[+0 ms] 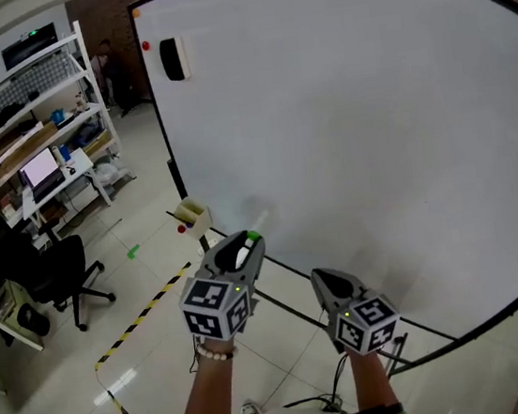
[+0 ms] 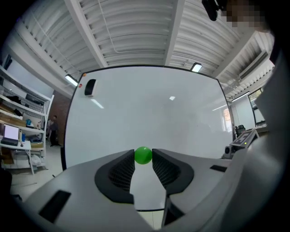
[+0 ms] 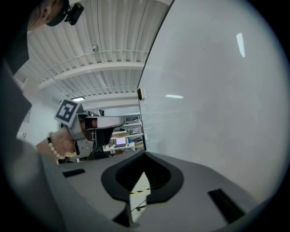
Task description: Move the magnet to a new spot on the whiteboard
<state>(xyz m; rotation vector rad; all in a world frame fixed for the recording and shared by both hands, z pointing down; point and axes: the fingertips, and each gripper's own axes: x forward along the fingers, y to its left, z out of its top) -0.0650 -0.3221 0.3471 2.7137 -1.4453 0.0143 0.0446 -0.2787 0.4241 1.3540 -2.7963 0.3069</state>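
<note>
While I am pinching the green magnet [image 2: 143,155] at the very tips of the left gripper [image 1: 246,246], its pads are pressing on both sides of the ball. The right gripper [image 3: 144,156] is hanging just beside it, to the right, jaws pressed together on nothing. So the left hand is carrying the job. The magnet is pointing straight along the jaws at the whiteboard [image 1: 352,123], low down near its left edge. I am not able to tell whether it is touching the surface. Bare board is spreading upward and to the right of it. The black eraser [image 1: 171,59] is sitting far off, in the top left corner.
</note>
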